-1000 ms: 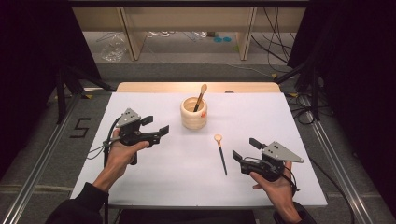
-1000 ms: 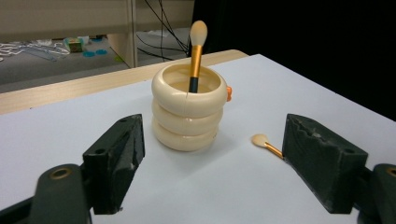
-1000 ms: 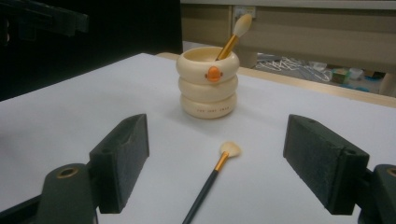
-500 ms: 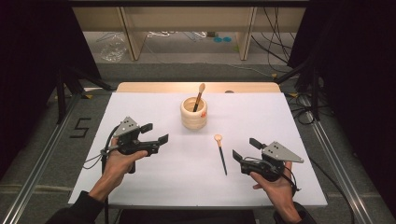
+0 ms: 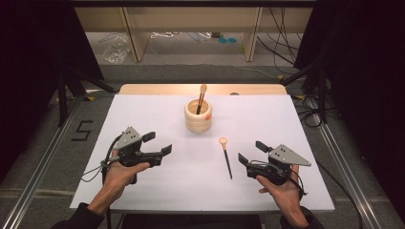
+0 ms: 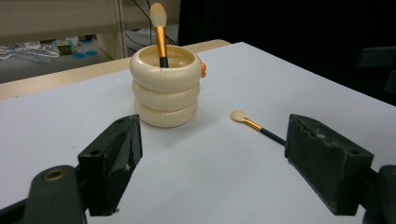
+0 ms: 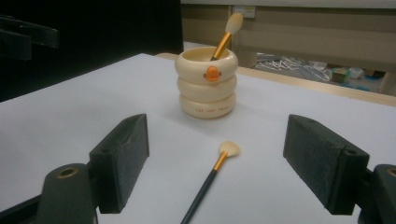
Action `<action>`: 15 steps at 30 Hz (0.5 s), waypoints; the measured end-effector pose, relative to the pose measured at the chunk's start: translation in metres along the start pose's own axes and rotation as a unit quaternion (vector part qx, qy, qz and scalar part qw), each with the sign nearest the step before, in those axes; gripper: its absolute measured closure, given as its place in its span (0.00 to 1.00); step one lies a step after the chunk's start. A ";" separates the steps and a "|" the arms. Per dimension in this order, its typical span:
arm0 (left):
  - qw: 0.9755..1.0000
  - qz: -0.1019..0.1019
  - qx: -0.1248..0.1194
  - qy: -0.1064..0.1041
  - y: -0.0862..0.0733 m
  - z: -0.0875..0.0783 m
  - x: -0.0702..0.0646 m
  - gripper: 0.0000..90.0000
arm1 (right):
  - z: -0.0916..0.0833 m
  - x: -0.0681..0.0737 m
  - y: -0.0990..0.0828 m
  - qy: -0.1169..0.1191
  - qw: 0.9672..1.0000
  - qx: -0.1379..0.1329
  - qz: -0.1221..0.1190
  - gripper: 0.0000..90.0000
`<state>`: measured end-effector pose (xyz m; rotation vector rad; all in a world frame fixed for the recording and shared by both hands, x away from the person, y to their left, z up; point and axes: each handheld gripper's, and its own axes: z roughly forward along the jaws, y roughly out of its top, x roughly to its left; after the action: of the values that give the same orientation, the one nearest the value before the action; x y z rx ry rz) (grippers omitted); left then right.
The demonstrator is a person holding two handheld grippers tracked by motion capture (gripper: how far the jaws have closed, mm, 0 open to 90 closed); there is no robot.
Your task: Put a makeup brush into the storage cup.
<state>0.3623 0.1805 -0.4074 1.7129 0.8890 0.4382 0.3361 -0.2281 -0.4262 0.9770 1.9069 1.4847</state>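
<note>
Where seen rightward: holder's (image 7: 207,88) orange beak (image 7: 211,73).

Bare table (image 5: 143,119) between claws; only obstacles: ringed holder (image 5: 198,116) centre-back, loose brush (image 5: 226,156) near right claw (image 5: 246,153)

A white table (image 5: 143,114) is the landmark. Along its far edge runs a pale wooden strip (image 5: 157,89), with a small dark round thing (image 5: 234,93) on it. On the grey floor left of the table a black figure 5 (image 5: 82,130) is marked, beside a metal rail (image 5: 38,176). Beyond the table's far left corner lies a clear plastic bag (image 5: 116,50). Straight beyond the far edge, two blue discs (image 5: 228,40) lie between wooden posts (image 5: 133,33). Black cables (image 5: 286,43) trail beyond the far right corner.
</note>
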 end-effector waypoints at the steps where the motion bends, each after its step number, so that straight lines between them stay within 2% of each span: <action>1: 1.000 0.003 0.000 0.000 0.000 -0.001 0.000 0.21 | 0.000 0.000 0.000 0.000 1.000 0.000 0.000 0.26; 5: 1.000 0.010 0.003 0.001 -0.003 -0.004 -0.002 0.19 | 0.000 0.000 0.000 0.000 1.000 0.000 -0.001 0.26; 10: 1.000 0.009 0.001 0.002 -0.007 -0.007 -0.003 0.19 | 0.000 0.000 0.000 0.001 1.000 -0.002 0.002 0.26; 12: 1.000 0.001 0.003 0.003 -0.009 -0.009 -0.004 0.18 | 0.000 0.000 0.000 0.002 1.000 -0.002 0.001 0.26; 14: 1.000 0.009 0.003 0.002 -0.010 -0.010 -0.004 0.18 | 0.000 0.000 0.000 0.002 1.000 -0.001 0.001 0.26; 15: 1.000 0.006 0.004 0.001 -0.011 -0.011 -0.005 0.18 | 0.000 0.000 0.000 -0.001 1.000 0.000 0.002 0.26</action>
<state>0.3483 0.1853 -0.4131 1.7253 0.8832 0.4438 0.3361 -0.2283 -0.4263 0.9812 1.9042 1.4854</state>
